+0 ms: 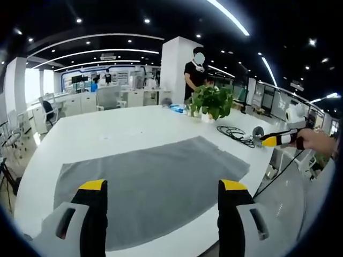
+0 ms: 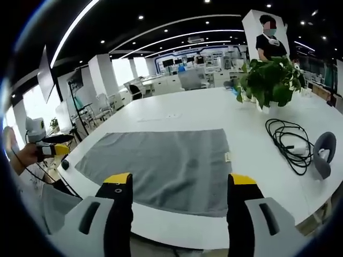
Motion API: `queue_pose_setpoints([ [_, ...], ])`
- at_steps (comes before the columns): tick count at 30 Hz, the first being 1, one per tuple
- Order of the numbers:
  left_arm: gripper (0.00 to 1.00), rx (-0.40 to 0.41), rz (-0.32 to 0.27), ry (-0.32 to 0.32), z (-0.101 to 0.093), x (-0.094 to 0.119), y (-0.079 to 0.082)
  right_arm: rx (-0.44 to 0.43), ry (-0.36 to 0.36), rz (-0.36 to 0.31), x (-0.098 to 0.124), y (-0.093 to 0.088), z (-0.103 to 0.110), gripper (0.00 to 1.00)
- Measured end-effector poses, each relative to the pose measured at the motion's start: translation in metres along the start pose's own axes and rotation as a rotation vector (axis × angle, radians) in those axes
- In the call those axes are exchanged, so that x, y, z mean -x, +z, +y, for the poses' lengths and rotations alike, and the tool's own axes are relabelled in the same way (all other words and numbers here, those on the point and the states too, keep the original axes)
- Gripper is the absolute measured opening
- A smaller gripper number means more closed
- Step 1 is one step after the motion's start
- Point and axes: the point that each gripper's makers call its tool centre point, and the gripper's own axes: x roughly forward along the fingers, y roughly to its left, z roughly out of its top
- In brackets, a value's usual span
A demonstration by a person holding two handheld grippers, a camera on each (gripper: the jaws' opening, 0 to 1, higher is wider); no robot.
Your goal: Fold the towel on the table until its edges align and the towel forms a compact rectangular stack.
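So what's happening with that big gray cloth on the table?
A person holds a gripper in each hand above a gray towel that lies spread out flat on a white table. The left gripper and the right gripper are both open and not touching the towel, so no fold has been made. A potted plant and a black cable sit further along the table, and another person stands behind the plant.

An open-plan office: rows of desks (image 2: 161, 80) with monitors (image 2: 174, 62), office chairs (image 1: 107, 97), recessed ceiling lights (image 1: 230, 16).
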Motion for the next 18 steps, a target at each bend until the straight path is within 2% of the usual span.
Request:
queue_pose_setpoints([
  [4,0.87,-0.013,-0.019,-0.026,-0.011,-0.006,0.013,0.008,0.007,-0.010,-0.002,0.006,-0.006,0.69],
  [6,0.87,-0.003,-0.042,-0.059,-0.020,-0.011,0.021,0.028,0.013,0.000,-0.003,0.008,-0.006,0.70],
  [7,0.87,-0.004,-0.048,-0.076,-0.027,-0.013,0.028,0.040,0.013,0.000,-0.003,0.011,-0.007,0.69],
  [13,0.87,-0.050,-0.057,-0.118,-0.046,-0.021,0.045,0.096,0.010,-0.026,-0.006,0.031,-0.014,0.69],
  [18,0.87,-0.075,-0.101,-0.160,-0.067,-0.026,0.064,0.118,0.023,-0.039,-0.010,0.044,-0.019,0.67],
])
